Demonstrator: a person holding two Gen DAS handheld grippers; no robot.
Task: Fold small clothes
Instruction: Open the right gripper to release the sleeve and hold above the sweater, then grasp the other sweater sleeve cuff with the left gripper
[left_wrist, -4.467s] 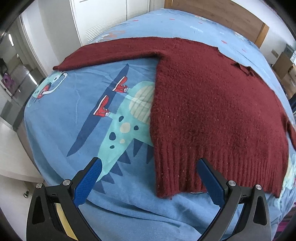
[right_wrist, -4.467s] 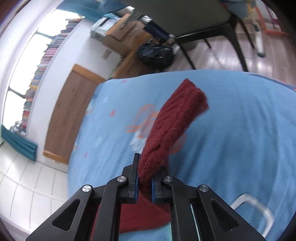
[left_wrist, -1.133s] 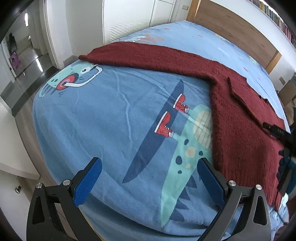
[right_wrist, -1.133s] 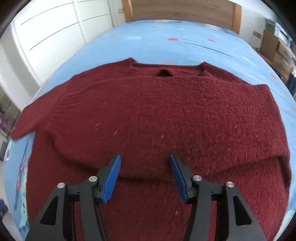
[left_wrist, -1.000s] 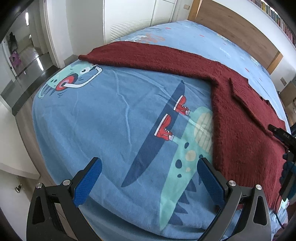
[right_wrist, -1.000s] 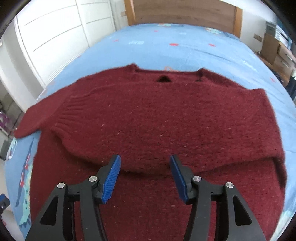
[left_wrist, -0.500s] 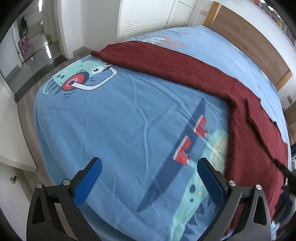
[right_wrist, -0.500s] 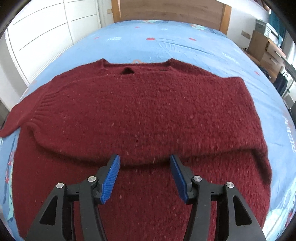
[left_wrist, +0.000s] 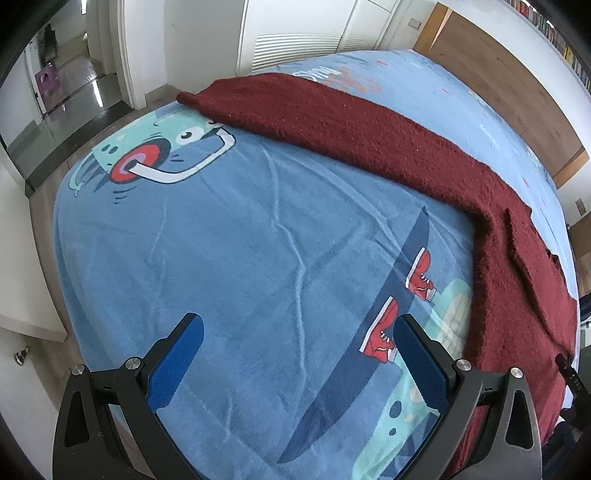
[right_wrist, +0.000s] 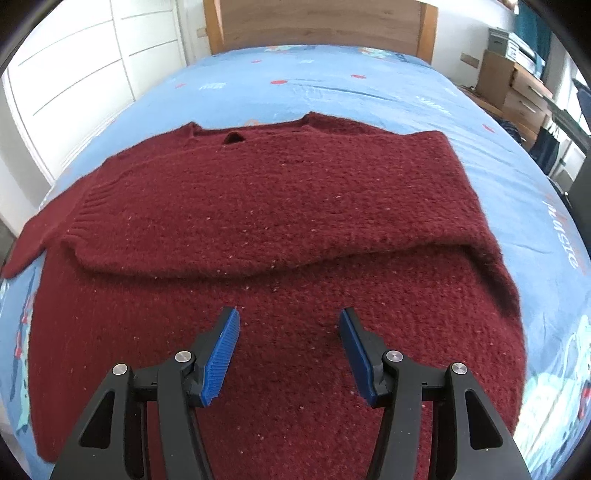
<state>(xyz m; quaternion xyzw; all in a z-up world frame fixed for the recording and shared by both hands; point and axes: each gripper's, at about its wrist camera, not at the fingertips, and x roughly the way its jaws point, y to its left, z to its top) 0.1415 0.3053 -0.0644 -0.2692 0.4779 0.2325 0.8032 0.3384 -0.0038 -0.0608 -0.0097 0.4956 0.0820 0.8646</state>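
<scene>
- The right gripper (right_wrist: 290, 328) hangs with its blue-padded jaws parted and nothing between them, over the lower body of the dark red sweater (right_wrist: 280, 206).
- The left gripper (left_wrist: 297, 339) is spread wide and empty too, above bare blue bedspread (left_wrist: 229, 236) beside the sweater's left edge.
- The sweater lies flat on the bed, collar (right_wrist: 255, 127) toward the wooden headboard (right_wrist: 317, 26).
- Its right sleeve (right_wrist: 258, 229) is folded across the chest, with the ribbed cuff (right_wrist: 83, 218) lying near the opposite shoulder.
- The other sleeve (left_wrist: 332, 118) stretches straight out over the bedspread, its end close to the bed's corner.
- A cartoon dinosaur print (left_wrist: 162, 155) with red sneakers (left_wrist: 382, 336) shows on the bedspread under the left gripper.
- White cupboard doors (right_wrist: 81, 66) stand beside the bed.
</scene>
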